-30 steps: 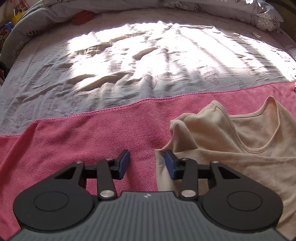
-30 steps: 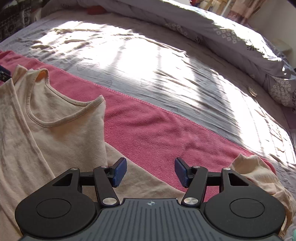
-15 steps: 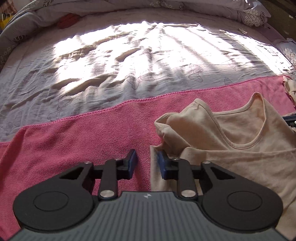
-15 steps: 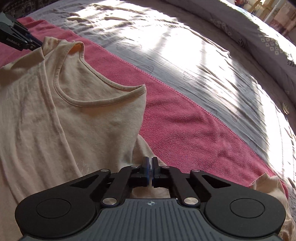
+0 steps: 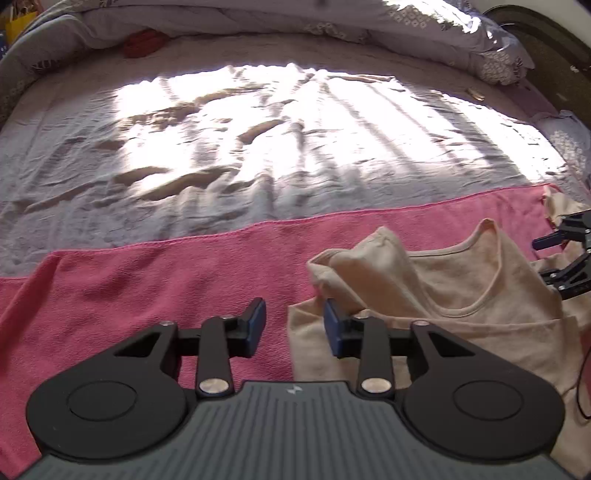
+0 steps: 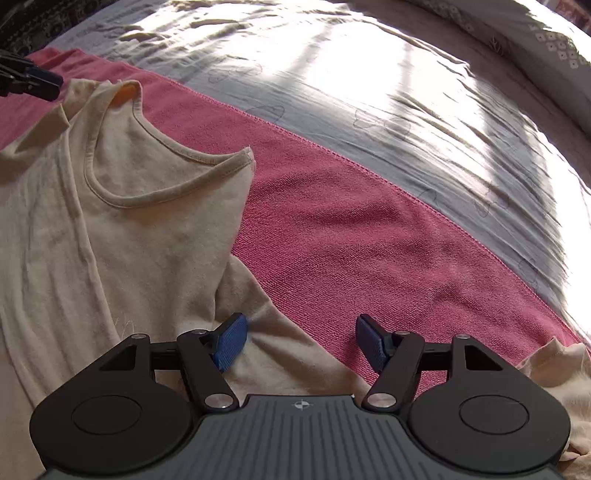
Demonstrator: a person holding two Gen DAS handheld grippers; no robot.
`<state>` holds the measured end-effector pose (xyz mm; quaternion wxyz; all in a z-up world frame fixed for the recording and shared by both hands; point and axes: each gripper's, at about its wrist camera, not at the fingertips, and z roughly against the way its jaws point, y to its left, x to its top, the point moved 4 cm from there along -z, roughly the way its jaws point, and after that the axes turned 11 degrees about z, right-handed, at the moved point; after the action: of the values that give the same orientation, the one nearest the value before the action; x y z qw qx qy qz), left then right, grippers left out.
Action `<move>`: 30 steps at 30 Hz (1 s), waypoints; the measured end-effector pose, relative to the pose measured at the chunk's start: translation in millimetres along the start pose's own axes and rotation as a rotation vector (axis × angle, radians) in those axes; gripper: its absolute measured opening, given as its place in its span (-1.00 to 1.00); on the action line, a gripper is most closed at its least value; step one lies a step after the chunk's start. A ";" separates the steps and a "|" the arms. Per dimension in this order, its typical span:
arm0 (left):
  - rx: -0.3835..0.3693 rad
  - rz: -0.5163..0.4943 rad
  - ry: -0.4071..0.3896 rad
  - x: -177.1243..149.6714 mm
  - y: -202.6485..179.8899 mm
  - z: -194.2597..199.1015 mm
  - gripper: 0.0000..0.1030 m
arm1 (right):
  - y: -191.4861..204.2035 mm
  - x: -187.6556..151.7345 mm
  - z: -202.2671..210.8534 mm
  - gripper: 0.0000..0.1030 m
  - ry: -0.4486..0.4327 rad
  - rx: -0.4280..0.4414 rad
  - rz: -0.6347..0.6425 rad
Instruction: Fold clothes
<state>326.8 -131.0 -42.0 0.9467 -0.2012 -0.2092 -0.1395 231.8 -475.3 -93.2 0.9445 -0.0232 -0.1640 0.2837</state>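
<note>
A beige sleeveless top [image 5: 454,280] lies on a pink towel [image 5: 147,280] spread over the bed; it also shows in the right wrist view [image 6: 122,236]. Its left shoulder is folded over in a crumpled flap. My left gripper [image 5: 294,325] is open and empty, its right finger at the top's left edge. My right gripper [image 6: 301,341] is open and empty, above the top's right side where it meets the towel [image 6: 351,236]. The right gripper shows at the right edge of the left wrist view [image 5: 565,258].
A wrinkled grey bedsheet [image 5: 258,147] lies beyond the towel, sunlit. A bunched grey duvet [image 5: 332,22] lines the far edge, with a red item [image 5: 142,42] at far left. More beige cloth [image 6: 554,373] lies at lower right.
My right gripper was open, shut half a second ago, and is open again. My left gripper narrowed, then opened wider. The top's left shoulder now lies more folded over.
</note>
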 end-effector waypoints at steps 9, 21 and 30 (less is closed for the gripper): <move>0.185 -0.245 0.054 -17.9 -34.9 -48.8 -0.02 | 25.5 -1.3 9.8 -0.77 -0.019 0.012 0.040; 0.408 -0.157 0.030 -20.7 -22.6 -27.9 -0.53 | -25.6 -48.9 9.7 -0.94 0.181 -0.456 -0.117; 0.437 -0.047 -0.011 1.4 2.3 -4.2 0.25 | -30.7 7.7 26.9 0.28 -0.148 -0.106 -0.133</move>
<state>330.2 -131.0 -45.6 0.9632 0.0131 -0.2441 -0.1117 245.4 -498.1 -61.3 0.9440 -0.0412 -0.2495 0.2121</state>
